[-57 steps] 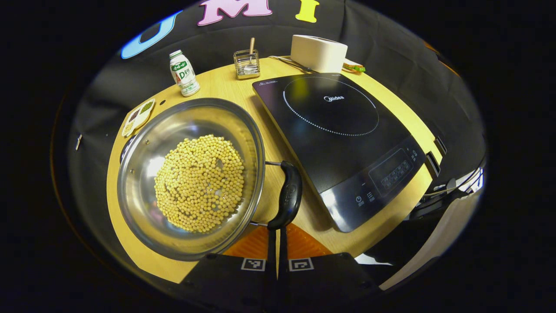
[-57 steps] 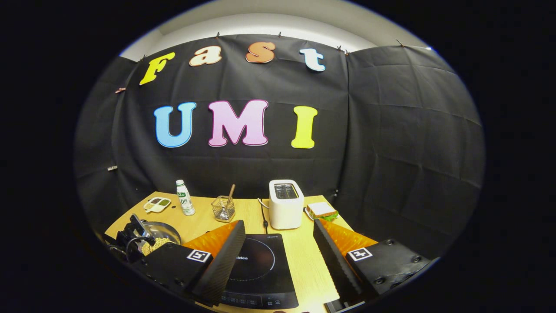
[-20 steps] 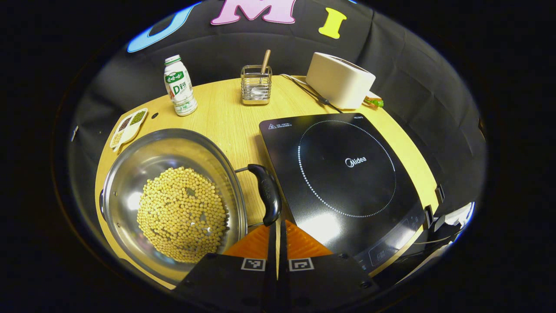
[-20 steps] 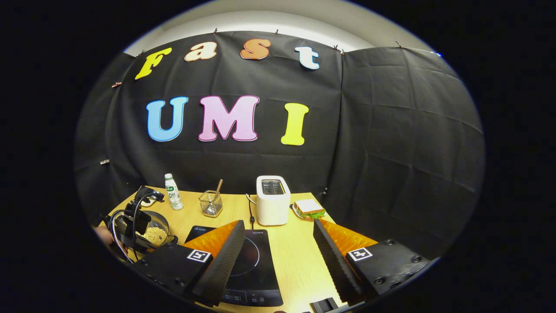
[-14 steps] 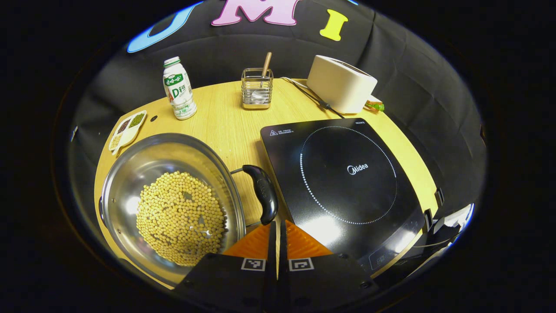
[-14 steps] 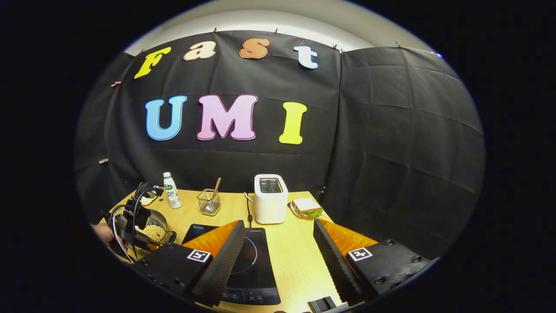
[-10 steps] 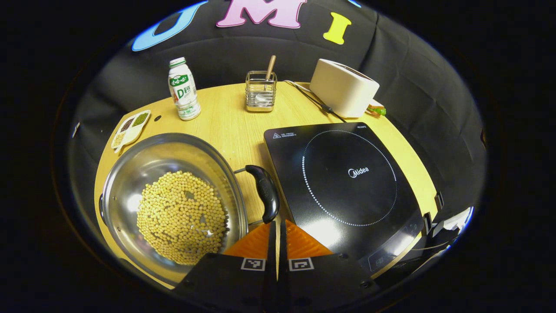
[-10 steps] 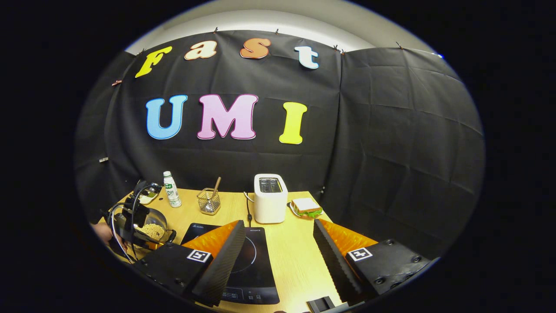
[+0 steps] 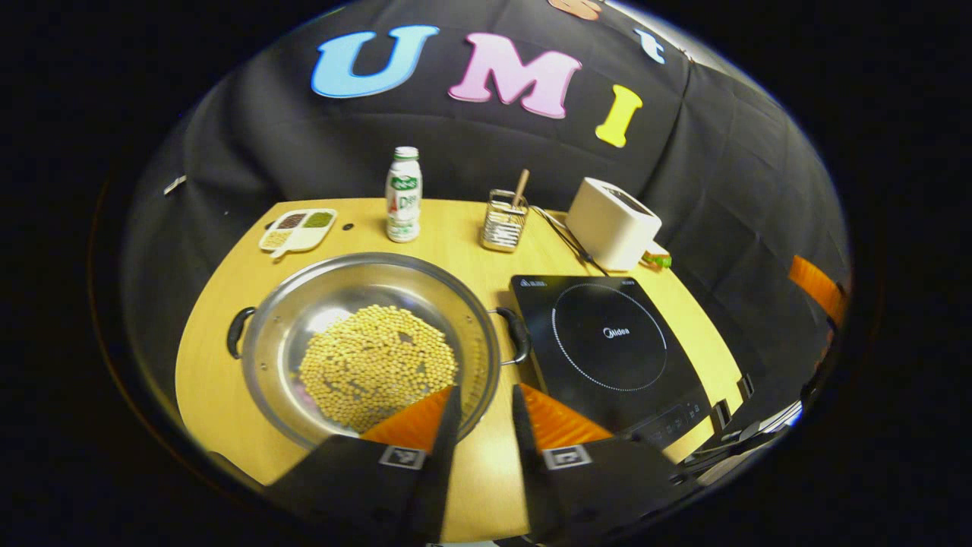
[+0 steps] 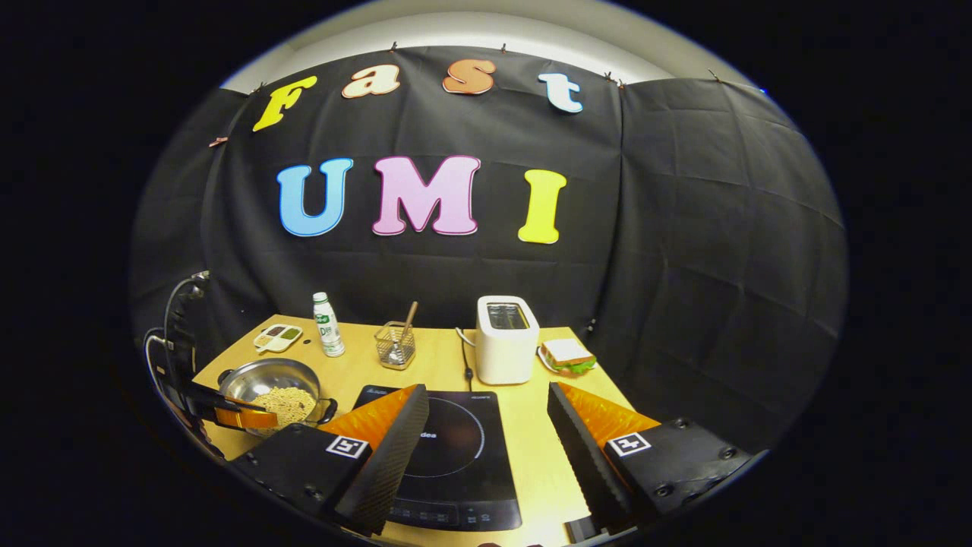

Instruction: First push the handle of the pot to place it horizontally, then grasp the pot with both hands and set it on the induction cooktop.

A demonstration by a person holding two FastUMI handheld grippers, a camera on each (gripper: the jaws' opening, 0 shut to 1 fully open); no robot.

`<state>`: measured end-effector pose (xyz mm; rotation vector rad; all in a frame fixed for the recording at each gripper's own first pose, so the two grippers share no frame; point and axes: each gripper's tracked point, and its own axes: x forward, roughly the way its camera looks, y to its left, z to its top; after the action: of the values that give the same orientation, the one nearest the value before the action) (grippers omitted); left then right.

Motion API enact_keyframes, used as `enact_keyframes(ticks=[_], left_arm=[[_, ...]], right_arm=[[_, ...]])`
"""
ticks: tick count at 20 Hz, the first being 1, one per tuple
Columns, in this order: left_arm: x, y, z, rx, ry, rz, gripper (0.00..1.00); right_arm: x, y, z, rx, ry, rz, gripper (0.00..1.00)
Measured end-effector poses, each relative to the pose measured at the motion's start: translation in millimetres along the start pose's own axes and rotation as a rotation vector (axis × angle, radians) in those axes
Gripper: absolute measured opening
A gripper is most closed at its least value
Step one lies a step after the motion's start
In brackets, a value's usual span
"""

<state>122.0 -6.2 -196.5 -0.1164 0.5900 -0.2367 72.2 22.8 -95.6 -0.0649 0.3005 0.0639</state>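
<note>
Left gripper view had the pot (image 9: 372, 346) sitting on the wooden table (image 9: 220, 395), just to the left of the induction cooktop (image 9: 607, 349), its bowl holding a heap of soybeans (image 9: 376, 365). Its two black handles pointed out to either side, the left handle (image 9: 237, 332) toward the table's edge and the right handle (image 9: 518, 336) almost touching the cooktop's near corner. I judged that layout to be the point of the first step: with the handles lying across, each of my tools could take one side.

My left gripper (image 9: 481, 399) hung above the pot's near rim, its fingers parted by a narrow gap and closed on nothing; bare table showed between them. It touched neither rim nor handle as far as I could tell.

In the right gripper view, my right gripper (image 10: 486, 425) hovered over the cooktop (image 10: 456, 463) with its fingers spread wide and nothing between them. Off to the left the pot (image 10: 275, 391) rested on the table with the left gripper (image 10: 228, 414) low beside it.

By my reckoning the push was finished and the two-handed grasp had not begun; the cooktop's ring was bare.
</note>
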Motion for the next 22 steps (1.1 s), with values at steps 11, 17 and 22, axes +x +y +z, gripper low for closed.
enact_keyframes(ticks=[11,17,22], left_arm=[[-85.4,148.5,15.7,-0.12,-0.166,0.19,0.96],[-83.2,218.3,22.5,-0.087,-0.166,0.268,0.96],[-60.0,249.6,24.9,-0.092,-0.158,0.258,0.95]], right_arm=[[29.9,149.4,-35.8,0.015,0.179,0.232,0.98],[66.3,233.6,-75.1,0.01,0.311,0.344,0.99],[98.7,260.8,-121.5,0.029,0.429,0.341,0.99]])
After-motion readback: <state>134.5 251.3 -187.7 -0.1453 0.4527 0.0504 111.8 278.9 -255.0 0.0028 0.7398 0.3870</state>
